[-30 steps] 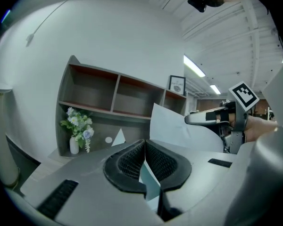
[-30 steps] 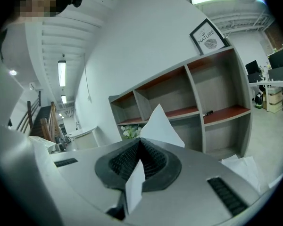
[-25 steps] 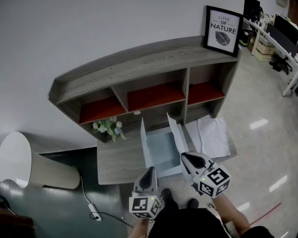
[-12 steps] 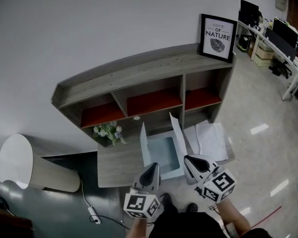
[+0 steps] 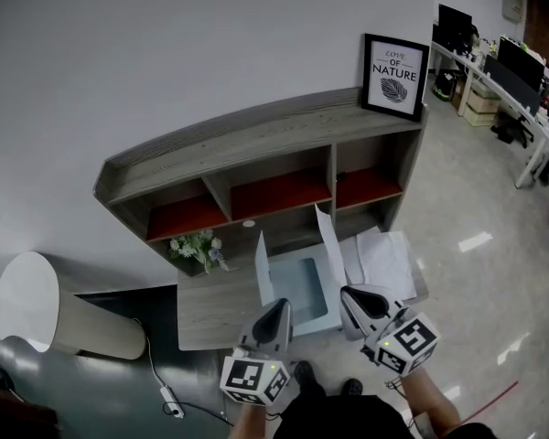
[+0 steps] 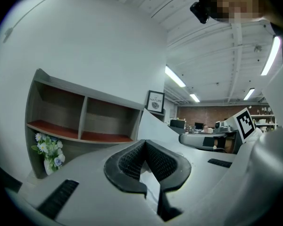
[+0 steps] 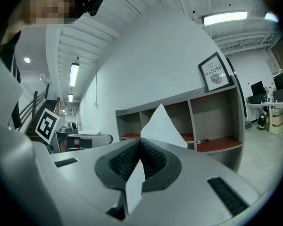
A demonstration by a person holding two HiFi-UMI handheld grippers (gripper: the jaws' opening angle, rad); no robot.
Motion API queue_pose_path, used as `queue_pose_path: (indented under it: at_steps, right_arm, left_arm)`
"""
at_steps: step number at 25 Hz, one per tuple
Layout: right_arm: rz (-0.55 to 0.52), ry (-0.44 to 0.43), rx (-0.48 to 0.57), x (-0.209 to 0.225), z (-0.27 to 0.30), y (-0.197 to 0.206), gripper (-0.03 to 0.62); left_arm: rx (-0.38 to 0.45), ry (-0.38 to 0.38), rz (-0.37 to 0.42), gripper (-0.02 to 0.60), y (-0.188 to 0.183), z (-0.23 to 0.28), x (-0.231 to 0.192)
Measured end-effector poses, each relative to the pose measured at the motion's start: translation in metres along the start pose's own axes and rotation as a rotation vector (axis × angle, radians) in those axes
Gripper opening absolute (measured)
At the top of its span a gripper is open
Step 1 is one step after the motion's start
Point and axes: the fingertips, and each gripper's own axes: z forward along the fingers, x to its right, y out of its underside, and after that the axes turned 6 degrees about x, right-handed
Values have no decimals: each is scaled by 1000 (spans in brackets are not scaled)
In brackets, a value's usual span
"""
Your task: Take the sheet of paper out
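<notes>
Head view: what did you count?
- Two grippers. The left gripper (image 5: 276, 305) and the right gripper (image 5: 352, 294) were each clenched on one side of one sheet of paper (image 5: 329, 250), which hung curled between them above the desk (image 5: 215, 305).
- Anything else?
- One shelf unit (image 5: 256, 144) with three compartments, one framed picture (image 5: 395, 65), one flower bunch (image 5: 199, 245) and loose papers (image 5: 384, 259) beside the sheet.
</notes>
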Motion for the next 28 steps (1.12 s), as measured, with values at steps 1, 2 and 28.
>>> queue_pose_path:
  at_steps: [1, 2, 28]
  right_arm:
    - [-1, 0, 2, 0, 0, -1, 12]
    - [-3, 0, 4, 0, 0, -1, 12]
    - [-46, 16, -5, 5, -5, -2, 12]
  left_arm:
    - [1, 2, 0, 12, -1, 0, 0]
    - [2, 3, 1, 12, -1, 1, 0]
    - [-5, 16, 3, 12, 0, 8, 7]
